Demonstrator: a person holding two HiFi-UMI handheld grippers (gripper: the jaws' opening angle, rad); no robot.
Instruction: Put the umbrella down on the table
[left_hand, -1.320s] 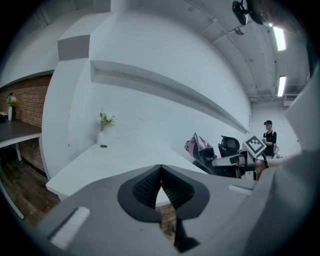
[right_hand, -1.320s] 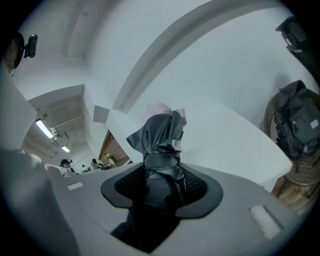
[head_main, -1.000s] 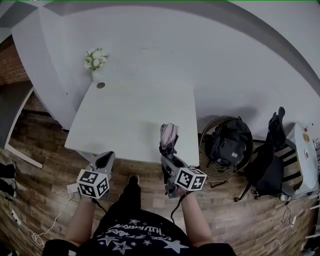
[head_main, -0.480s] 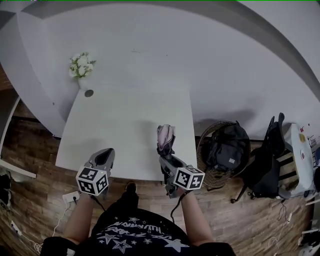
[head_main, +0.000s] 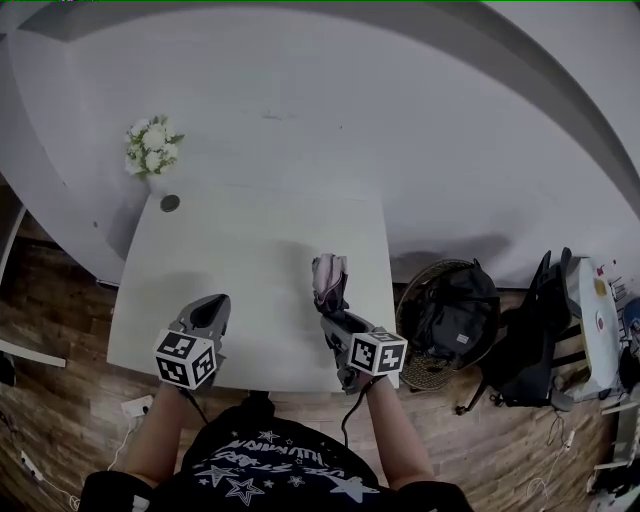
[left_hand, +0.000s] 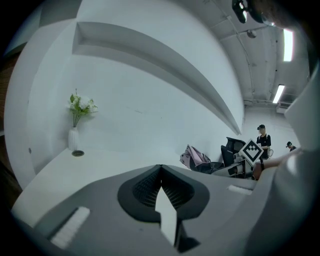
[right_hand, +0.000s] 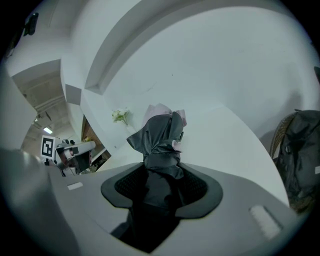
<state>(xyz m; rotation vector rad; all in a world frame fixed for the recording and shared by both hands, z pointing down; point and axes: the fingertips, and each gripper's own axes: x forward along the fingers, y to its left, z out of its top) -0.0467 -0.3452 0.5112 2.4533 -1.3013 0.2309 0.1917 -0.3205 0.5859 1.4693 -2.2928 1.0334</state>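
My right tongs (right_hand: 161, 186) are clamped on the folded umbrella (right_hand: 159, 134). It sticks out away from me over the near right part of the desk (head_main: 240, 260), and I can't tell whether it touches the top. My left tongs (left_hand: 160, 176) are pressed together with nothing between them, over the desk's near left edge. A vase of flowers (head_main: 150, 152) stands at the far left corner. Right of the desk, a backpack (head_main: 458, 300) sits in a basket (head_main: 425, 372).
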